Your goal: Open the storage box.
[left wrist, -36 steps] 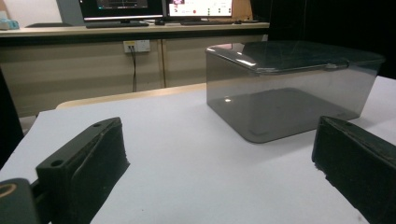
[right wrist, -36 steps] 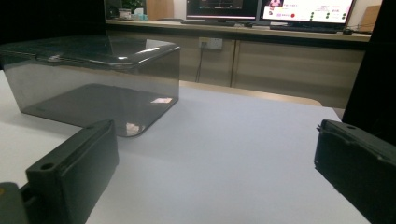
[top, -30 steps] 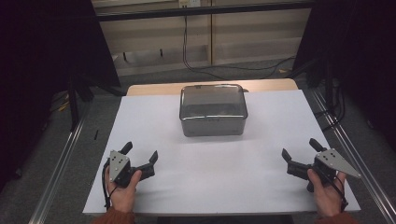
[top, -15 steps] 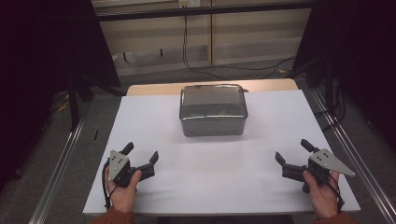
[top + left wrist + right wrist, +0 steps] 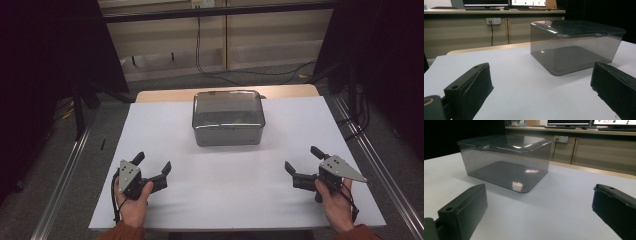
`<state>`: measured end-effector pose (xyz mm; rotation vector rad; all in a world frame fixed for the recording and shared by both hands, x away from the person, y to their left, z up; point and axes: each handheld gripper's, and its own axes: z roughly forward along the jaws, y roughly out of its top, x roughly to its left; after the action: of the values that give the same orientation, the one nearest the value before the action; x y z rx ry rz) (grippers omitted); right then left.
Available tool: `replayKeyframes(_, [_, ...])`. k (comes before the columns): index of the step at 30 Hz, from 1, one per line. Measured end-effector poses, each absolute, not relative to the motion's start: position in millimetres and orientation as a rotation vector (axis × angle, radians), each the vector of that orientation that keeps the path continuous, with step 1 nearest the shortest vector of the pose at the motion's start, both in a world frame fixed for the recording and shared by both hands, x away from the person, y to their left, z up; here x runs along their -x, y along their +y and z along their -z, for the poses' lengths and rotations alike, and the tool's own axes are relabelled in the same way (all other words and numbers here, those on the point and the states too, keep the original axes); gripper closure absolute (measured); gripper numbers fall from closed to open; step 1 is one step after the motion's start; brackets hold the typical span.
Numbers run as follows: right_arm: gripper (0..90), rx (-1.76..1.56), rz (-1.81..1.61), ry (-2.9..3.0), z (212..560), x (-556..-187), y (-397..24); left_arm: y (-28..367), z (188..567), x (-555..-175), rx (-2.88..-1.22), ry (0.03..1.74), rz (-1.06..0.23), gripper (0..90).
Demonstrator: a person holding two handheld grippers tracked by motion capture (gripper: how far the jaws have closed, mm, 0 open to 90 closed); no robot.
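Black left claw (image 5: 152,164) wide open, empty; right claw (image 5: 301,159) likewise

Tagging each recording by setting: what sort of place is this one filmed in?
Probably a lab or workshop set up for recording, not a home. A white-topped table stands in a metal frame, monitors sit on a bench along the far wall, and a cable hangs from a wall socket.

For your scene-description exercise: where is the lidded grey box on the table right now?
In the high view, the grey box sits centred at the white table's far edge, ahead of and between both grippers.
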<state>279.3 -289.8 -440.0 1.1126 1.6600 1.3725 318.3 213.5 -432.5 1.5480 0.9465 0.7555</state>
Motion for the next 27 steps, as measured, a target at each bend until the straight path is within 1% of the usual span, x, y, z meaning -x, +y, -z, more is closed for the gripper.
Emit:
replayKeyframes(17, [0.0,-1.062,-1.411,1.719,439,-299,-254,215,433,-320,-1.55,0.956,-0.746,3.2])
replayKeyframes(27, [0.0,-1.05,-1.423,1.716,436,-312,-242,214,434,-322,-1.563,0.956,-0.737,3.2])
